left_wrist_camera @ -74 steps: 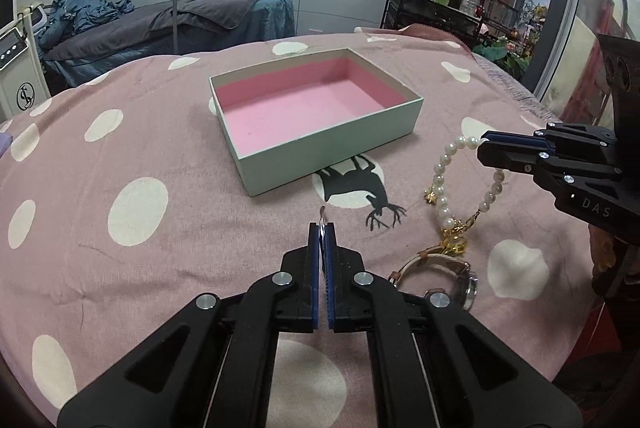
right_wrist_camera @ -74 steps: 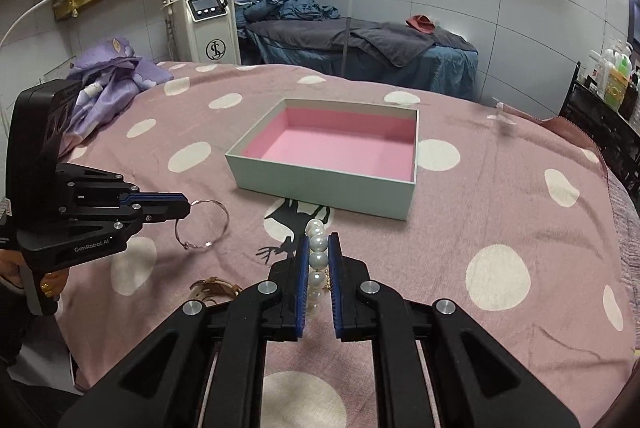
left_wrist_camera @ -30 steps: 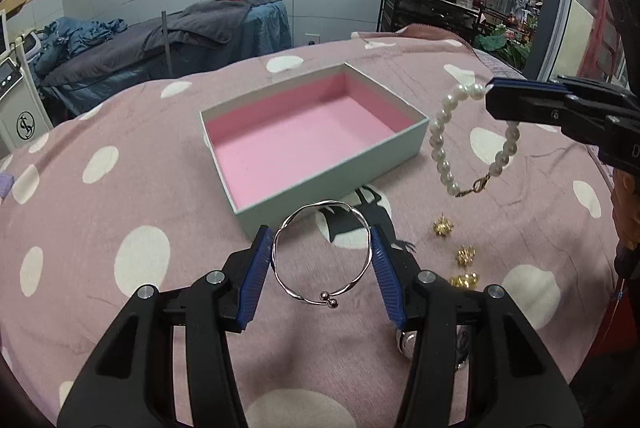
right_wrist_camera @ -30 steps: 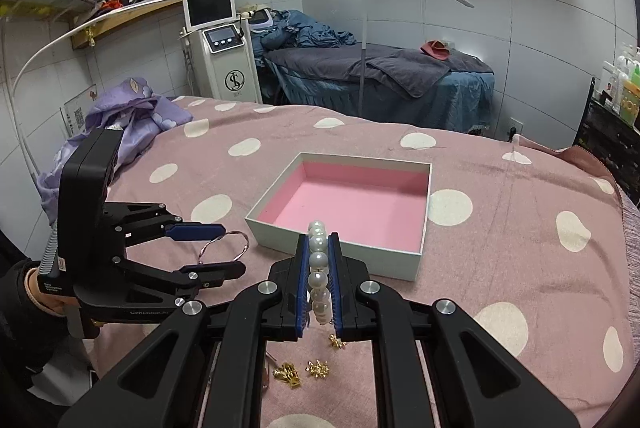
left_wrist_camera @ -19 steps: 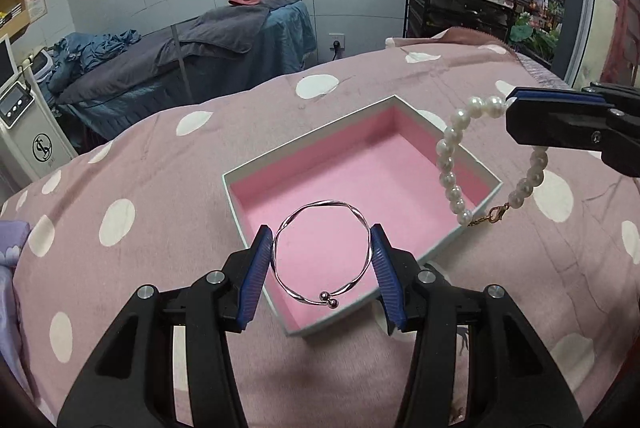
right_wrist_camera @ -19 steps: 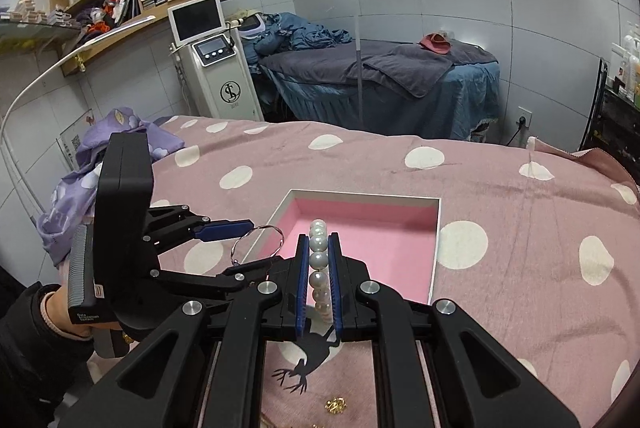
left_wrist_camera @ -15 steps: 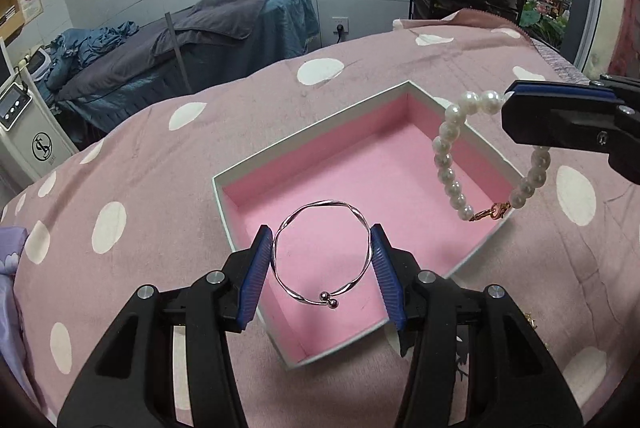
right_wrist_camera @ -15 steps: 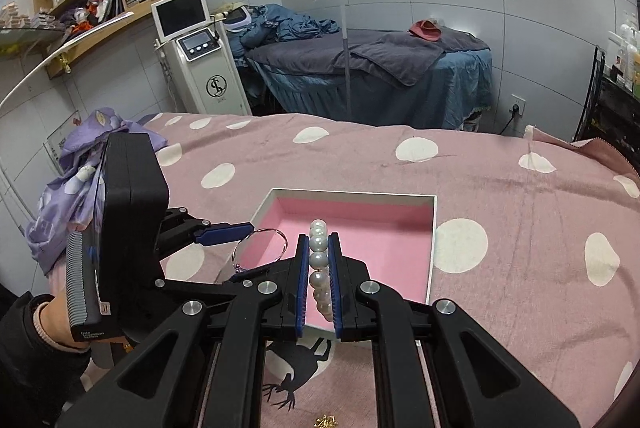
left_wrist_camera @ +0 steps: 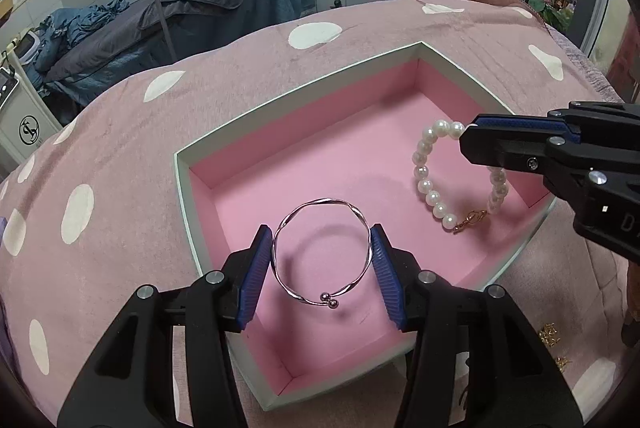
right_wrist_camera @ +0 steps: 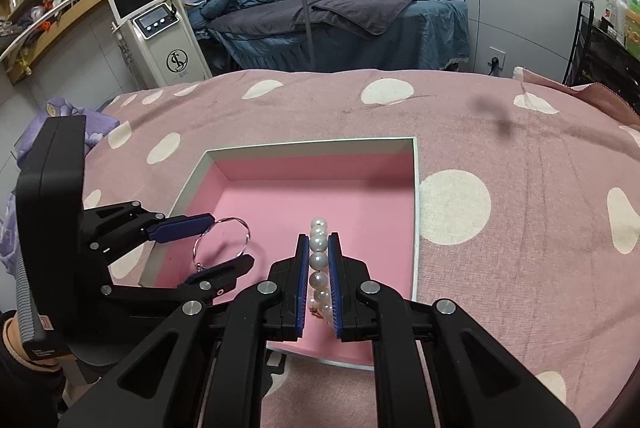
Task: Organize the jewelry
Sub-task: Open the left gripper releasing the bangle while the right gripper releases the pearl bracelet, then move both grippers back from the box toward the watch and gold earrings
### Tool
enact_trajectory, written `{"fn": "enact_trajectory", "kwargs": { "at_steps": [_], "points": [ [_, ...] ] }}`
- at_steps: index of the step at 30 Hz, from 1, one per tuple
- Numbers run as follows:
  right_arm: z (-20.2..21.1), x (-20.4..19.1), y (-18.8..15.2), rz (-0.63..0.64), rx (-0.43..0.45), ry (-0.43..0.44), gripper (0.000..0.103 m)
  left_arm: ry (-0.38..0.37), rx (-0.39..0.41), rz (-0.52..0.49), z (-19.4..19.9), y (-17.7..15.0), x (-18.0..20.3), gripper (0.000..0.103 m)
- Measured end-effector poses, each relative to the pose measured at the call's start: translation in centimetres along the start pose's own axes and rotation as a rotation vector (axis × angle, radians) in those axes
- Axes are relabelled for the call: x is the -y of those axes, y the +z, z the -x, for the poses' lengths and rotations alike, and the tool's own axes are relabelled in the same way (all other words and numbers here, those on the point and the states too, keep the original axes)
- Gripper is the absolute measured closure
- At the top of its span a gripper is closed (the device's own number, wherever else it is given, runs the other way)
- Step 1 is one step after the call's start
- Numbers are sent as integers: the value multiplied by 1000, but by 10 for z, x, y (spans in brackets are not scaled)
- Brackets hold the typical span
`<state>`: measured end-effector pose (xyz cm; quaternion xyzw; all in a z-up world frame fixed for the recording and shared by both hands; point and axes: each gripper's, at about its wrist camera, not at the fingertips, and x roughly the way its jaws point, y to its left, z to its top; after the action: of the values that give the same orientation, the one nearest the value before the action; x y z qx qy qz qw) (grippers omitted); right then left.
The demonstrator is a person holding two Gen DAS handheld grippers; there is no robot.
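Between my left gripper's (left_wrist_camera: 322,260) blue pads the silver bangle (left_wrist_camera: 320,256) sits clamped across its width, held above the near end of the pink-lined box (left_wrist_camera: 182,188). I have my right gripper (right_wrist_camera: 319,256) pinched shut on the pearl bracelet (left_wrist_camera: 424,180), whose loop and gold clasp (left_wrist_camera: 472,219) hang over the box's right side. Beyond the box, to its near right, small gold pieces (left_wrist_camera: 550,334) lie on the pink polka-dot blanket (left_wrist_camera: 120,148) that carries the box. Behind the box stands a draped treatment bed (right_wrist_camera: 360,16).
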<state>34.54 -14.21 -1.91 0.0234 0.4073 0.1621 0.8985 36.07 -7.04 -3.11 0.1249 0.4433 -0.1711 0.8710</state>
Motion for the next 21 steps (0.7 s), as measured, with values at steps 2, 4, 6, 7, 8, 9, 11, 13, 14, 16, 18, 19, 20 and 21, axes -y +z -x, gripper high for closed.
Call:
{"fn": "enact_trajectory", "kwargs": {
  "at_steps": [2,4,6,7,8,9,11,13,14,16,18,19,20,21],
  "points": [
    [-1,2,-2,0,3,-12,93,4,5,-5,1,-1,0,51],
    [1,3,-3,5,13,-18,89,19,15,-9,3,-1,1,43],
    [7,2,-3,10,35,-28,75,27,30,-17,9,0,2,34],
    [11,2,-2,14,51,-32,71,32,37,-22,12,0,3,33],
    [17,2,-2,17,75,-39,63,39,47,-29,16,0,4,30],
    [24,3,0,15,101,-48,55,49,60,-38,21,0,4,27],
    [38,8,1,-1,152,-64,41,70,91,-51,34,0,5,22],
    [54,15,1,-33,203,-79,27,86,129,-40,49,-2,3,18],
    [63,19,0,-52,228,-87,18,83,153,-26,57,-4,1,15],
    [77,24,-2,-73,271,-81,11,66,215,11,75,-11,-4,8],
    [88,27,-6,-81,286,-85,7,52,278,53,92,-20,-7,6],
    [90,27,-9,-81,283,-84,7,46,296,72,99,-26,-8,6],
    [92,26,-13,-78,271,-84,7,36,306,86,104,-31,-9,6],
    [93,25,-18,-76,259,-80,7,28,314,98,109,-37,-9,6]
  ]
}}
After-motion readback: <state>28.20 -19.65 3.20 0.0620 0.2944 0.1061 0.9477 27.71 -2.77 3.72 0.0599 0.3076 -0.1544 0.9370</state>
